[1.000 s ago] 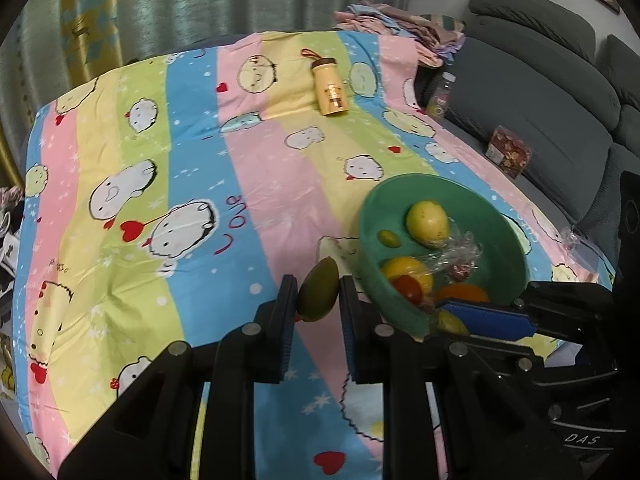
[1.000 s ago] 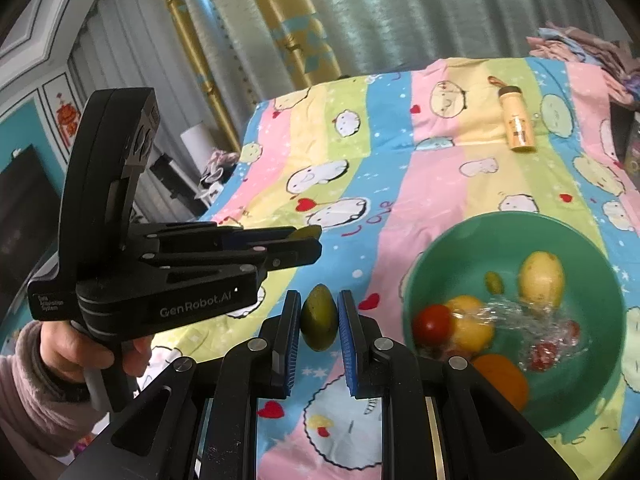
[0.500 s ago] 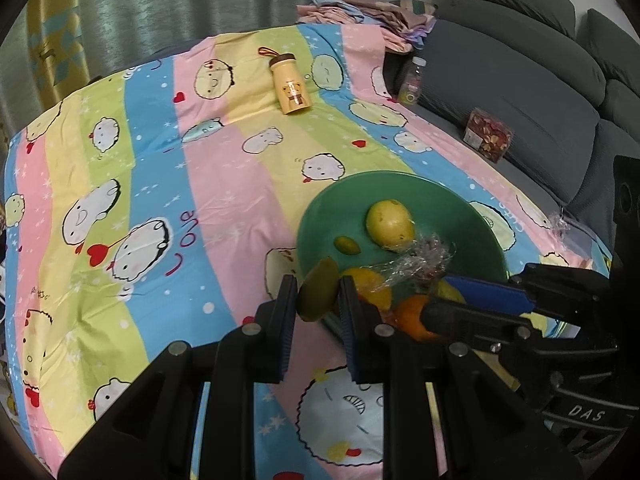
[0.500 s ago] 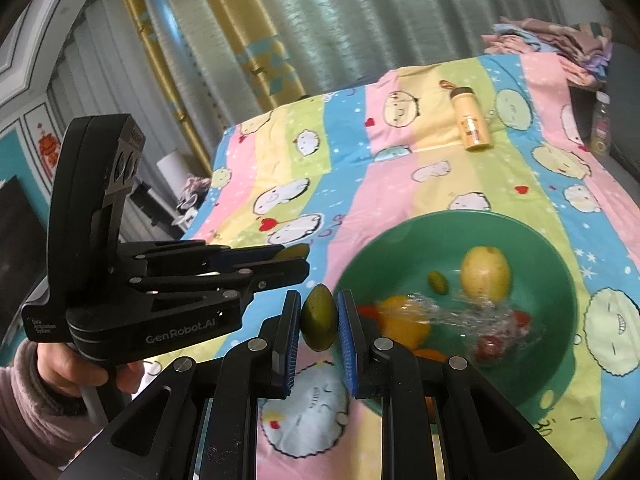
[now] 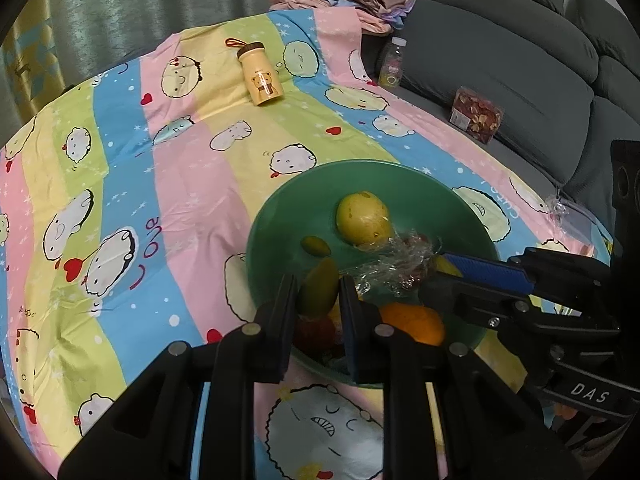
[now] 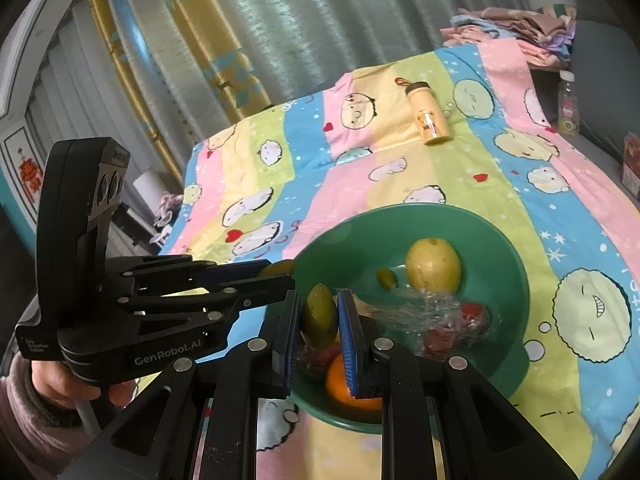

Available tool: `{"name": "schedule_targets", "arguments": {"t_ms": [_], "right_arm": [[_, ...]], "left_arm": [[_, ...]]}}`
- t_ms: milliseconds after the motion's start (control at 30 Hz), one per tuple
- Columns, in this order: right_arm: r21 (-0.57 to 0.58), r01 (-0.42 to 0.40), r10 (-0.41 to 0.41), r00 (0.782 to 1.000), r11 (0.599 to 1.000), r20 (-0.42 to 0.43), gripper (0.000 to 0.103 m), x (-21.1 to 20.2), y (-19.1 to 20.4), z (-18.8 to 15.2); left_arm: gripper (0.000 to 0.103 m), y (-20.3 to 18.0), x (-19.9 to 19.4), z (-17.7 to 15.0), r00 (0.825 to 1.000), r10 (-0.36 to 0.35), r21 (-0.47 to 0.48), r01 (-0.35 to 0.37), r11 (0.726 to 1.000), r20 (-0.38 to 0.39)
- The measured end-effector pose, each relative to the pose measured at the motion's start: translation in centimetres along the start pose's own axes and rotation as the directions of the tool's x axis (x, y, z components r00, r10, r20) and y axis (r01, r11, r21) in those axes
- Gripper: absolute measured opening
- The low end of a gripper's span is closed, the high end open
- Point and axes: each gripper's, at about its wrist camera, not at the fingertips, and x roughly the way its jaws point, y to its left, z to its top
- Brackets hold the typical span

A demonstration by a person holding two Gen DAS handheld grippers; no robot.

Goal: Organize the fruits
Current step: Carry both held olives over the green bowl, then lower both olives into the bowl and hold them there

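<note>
Green bowl [image 5: 280, 208] on the bed already holds a pear [image 5: 362, 218], an orange [image 5: 414, 322], a tomato and wrapped fruit. Left gripper [image 5: 318, 292] clamps a green mango [image 5: 320, 286] above the bowl; right gripper [image 6: 318, 316] clamps another mango [image 6: 319, 317], also above it. Both drops remain. Yellow bottle [image 5: 260, 80] lies well apart; plastic wrap [image 5: 394, 264] clutters the landing spot.

A green bowl [image 5: 276, 216] sits on the striped cartoon bedsheet, holding a yellow pear-like fruit [image 5: 362, 218] toward its far side, a small green fruit [image 5: 315, 245] just beside it, an orange [image 5: 414, 322] at the near rim, red fruits [image 6: 472, 312] under crumpled clear plastic wrap [image 5: 394, 266]. Two green mangoes are held above the bowl's near edge, upright: one green mango [image 5: 319, 286] pinched between the left gripper's pads, another mango [image 6: 319, 316] between the right's.
</note>
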Motion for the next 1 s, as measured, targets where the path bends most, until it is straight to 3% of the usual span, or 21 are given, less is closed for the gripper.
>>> {"name": "schedule_targets", "arguments": {"t_ms": [1000], "right_arm": [[0.039,0.024,-0.024,1.000,0.999,-0.002,0.020,0.8,-1.2,-0.2]], "left_arm": [[0.021,-2.1,2.8,0.3,0.999,0.034,0.085,-0.030,0.996,-0.041]]}}
